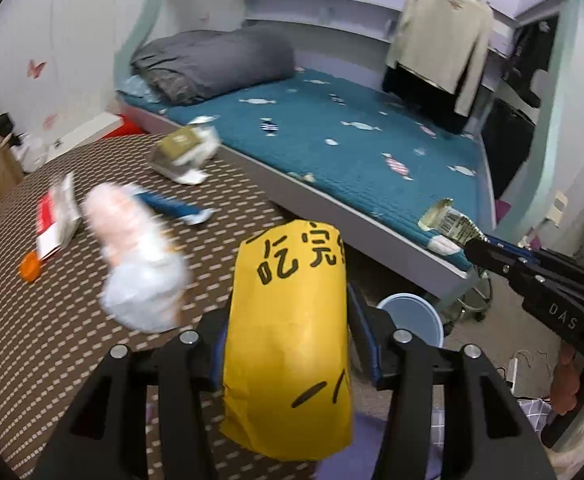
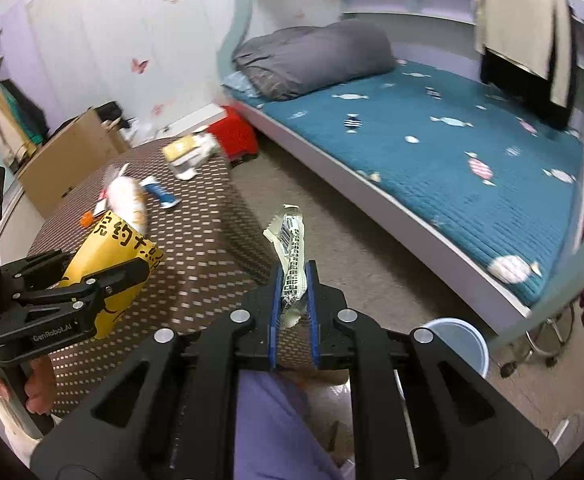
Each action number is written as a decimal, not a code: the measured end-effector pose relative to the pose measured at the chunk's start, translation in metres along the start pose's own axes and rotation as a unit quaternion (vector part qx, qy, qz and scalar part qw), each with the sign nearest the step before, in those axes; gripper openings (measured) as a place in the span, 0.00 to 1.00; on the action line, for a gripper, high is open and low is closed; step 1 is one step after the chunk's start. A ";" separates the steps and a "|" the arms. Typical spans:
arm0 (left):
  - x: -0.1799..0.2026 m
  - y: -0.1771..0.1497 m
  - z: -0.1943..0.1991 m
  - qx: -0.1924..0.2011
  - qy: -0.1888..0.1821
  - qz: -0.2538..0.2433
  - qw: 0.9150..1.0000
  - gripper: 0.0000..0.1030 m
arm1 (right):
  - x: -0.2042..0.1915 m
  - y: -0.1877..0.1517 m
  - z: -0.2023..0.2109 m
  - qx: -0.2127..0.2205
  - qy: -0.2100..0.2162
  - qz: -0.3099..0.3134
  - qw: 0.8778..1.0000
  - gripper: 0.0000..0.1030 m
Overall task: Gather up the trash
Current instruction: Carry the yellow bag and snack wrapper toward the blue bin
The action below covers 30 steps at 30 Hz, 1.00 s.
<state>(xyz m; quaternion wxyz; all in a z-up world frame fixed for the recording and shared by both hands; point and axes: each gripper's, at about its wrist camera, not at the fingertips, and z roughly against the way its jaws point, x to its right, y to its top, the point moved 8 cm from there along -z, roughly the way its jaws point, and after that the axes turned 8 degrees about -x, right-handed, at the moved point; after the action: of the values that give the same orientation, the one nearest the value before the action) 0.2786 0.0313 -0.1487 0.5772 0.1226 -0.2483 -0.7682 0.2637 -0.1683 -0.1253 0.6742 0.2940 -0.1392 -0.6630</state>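
Yellow bag (image 1: 288,340) in left tongs (image 1: 292,360) (wrapper (image 2: 292,264) right).

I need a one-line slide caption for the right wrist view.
Right tongs grip a crumpled wrapper above the floor; left tongs hold a yellow bag.

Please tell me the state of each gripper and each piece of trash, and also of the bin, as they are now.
left gripper: shut on the yellow bag.
right gripper: shut on the crumpled wrapper.
yellow bag: held, off the table.
crumpled wrapper: held, twisted, above the floor.
blue tube: lying on the table.
olive box: lying on the table, blurred.
blue bin: on the floor, open.
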 end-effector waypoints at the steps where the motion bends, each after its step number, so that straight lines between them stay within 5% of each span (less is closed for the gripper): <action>1: 0.008 0.002 -0.004 -0.002 -0.006 -0.005 1.000 0.48 | 0.010 -0.002 0.003 0.001 -0.006 -0.009 1.000 0.11; 13: 0.116 0.015 -0.059 -0.038 -0.068 -0.086 0.993 0.48 | 0.109 -0.038 0.014 -0.008 -0.059 -0.113 0.992 0.11; 30: 0.235 -0.018 -0.155 -0.146 -0.104 -0.175 0.968 0.48 | 0.231 -0.106 0.011 -0.042 -0.130 -0.259 0.956 0.11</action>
<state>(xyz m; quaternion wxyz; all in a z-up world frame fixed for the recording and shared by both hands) 0.2662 -0.2249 -0.2664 0.4166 -0.0016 -0.1666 -0.8937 0.1902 -0.3903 -0.2244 0.4671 0.2030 -0.1165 -0.8526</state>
